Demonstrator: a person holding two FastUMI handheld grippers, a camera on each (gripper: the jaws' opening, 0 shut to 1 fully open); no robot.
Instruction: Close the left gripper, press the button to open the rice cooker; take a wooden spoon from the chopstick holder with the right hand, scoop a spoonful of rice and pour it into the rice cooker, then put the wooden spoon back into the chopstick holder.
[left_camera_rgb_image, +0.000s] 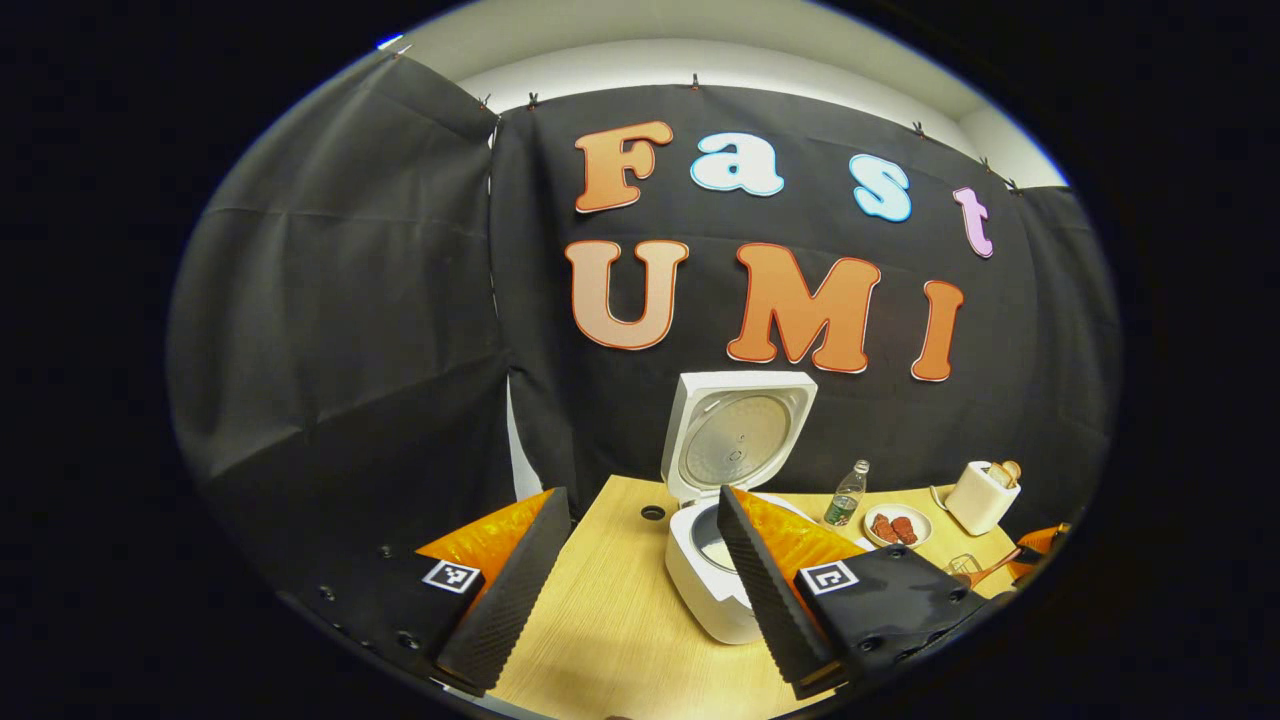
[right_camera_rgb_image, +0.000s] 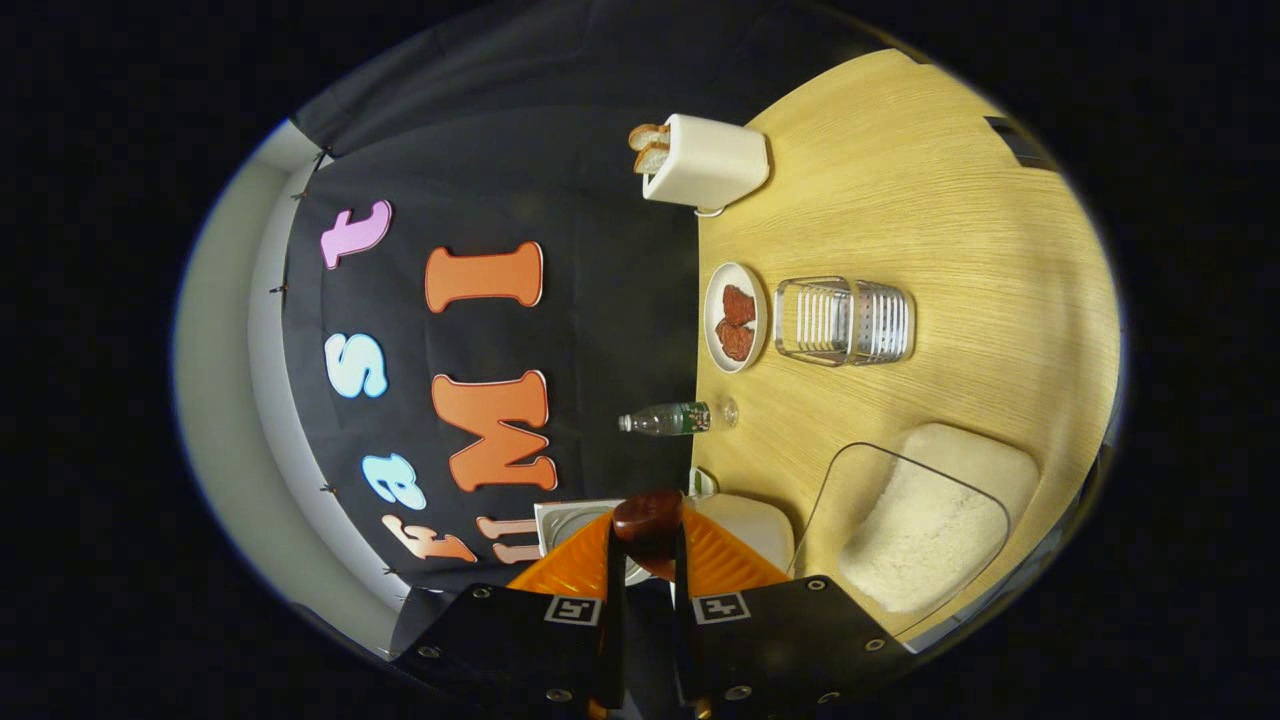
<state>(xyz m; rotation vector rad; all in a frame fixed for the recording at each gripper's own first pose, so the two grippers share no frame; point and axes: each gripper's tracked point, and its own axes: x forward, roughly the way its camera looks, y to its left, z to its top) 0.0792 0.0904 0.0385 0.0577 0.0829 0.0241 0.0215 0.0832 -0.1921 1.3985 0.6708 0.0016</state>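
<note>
Left tongs (left_camera_rgb_image: 640, 560) sit wide apart with nothing between the fingers, low over the wooden bench (left_camera_rgb_image: 600, 640), bare wood showing in the gap. Right tongs (right_camera_rgb_image: 648, 560) are nearly together and clamped on the wooden spoon (right_camera_rgb_image: 648, 518); its dark brown rounded end pokes up between the fingers, view rolled sideways so the bench runs down the right side. White rice cooker (left_camera_rgb_image: 715, 590) stands open on the bench just past the left tongs' right finger, lid (left_camera_rgb_image: 735, 435) tipped up against the booth wall, inner pot visible, contents too unclear to call. In the right gripper view the cooker sits directly behind the spoon end. Clear tray of rice (right_camera_rgb_image: 925, 525), heaped white grains, lies on the bench near the right tongs, beside the cooker. Metal slotted chopstick holder (right_camera_rgb_image: 843, 320) stands further off, just beside a small plate (right_camera_rgb_image: 735, 316) carrying two reddish-brown pieces. White toaster (right_camera_rgb_image: 705, 162) with bread slices sticking out sits at the far end, near the wall. Clear water bottle (right_camera_rgb_image: 668, 418) with green label stands between plate and cooker, close to the wall. Left gripper view shows bottle, plate and toaster lined up to the right of the cooker, and at the far right edge an orange bit of the other tongs with a thin brown handle, partly cut off.
</note>
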